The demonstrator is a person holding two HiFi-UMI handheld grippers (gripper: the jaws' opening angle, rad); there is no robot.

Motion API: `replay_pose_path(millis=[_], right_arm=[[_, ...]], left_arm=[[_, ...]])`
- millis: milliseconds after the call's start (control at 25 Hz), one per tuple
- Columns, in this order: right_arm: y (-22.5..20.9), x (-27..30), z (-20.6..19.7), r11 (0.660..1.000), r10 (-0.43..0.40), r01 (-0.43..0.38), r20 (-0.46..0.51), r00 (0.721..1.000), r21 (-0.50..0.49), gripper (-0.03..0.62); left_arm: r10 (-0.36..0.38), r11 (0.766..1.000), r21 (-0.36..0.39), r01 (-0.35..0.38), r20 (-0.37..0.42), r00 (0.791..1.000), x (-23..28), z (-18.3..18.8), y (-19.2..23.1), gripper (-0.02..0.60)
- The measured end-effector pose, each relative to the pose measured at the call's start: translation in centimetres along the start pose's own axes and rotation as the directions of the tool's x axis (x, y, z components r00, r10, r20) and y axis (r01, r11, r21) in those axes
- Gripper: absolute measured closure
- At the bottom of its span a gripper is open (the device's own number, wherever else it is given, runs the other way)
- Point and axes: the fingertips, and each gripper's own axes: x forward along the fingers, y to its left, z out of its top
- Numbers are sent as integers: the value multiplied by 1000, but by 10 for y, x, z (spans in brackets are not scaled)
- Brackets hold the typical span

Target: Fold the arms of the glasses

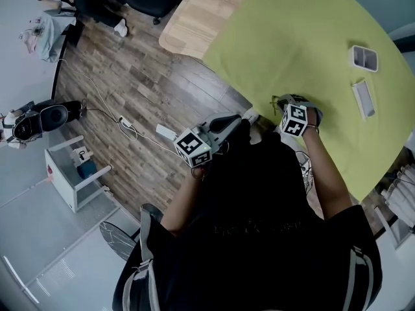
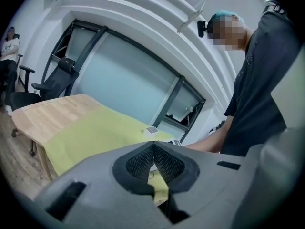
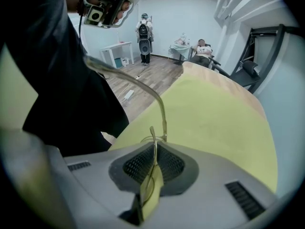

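My right gripper is shut on thin wire-framed glasses. The frame is pinched between the pads, and one arm curves up and to the left from the jaws, unfolded. In the head view the right gripper holds the glasses over the near edge of the yellow-green cloth. My left gripper hovers just left of it, off the table's edge. Its pads are closed together with nothing between them.
A small white box and a flat white case lie on the cloth at the right. Bare wooden tabletop shows at the far end. Office chairs, a cable and a white cart stand on the floor to the left.
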Motion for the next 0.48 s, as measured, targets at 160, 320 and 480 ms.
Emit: replay_pose_path(millis=[160,320,480], right_arm=[[4,10,-4,1000,21,-21,-13,1000,-5,556],[2,16,-7,999,27,-28,-25,999,-15,554],[2,20,-7,1000,23,-24,-29,999,-15,554]], left_arm=[[23,1000,-2,-23,-1,1000,-8,-1,4,565],[36,999,16,-36,8,999,-13,4,6,565],[44,999,12,-44,13,999,-16,4,6,565]])
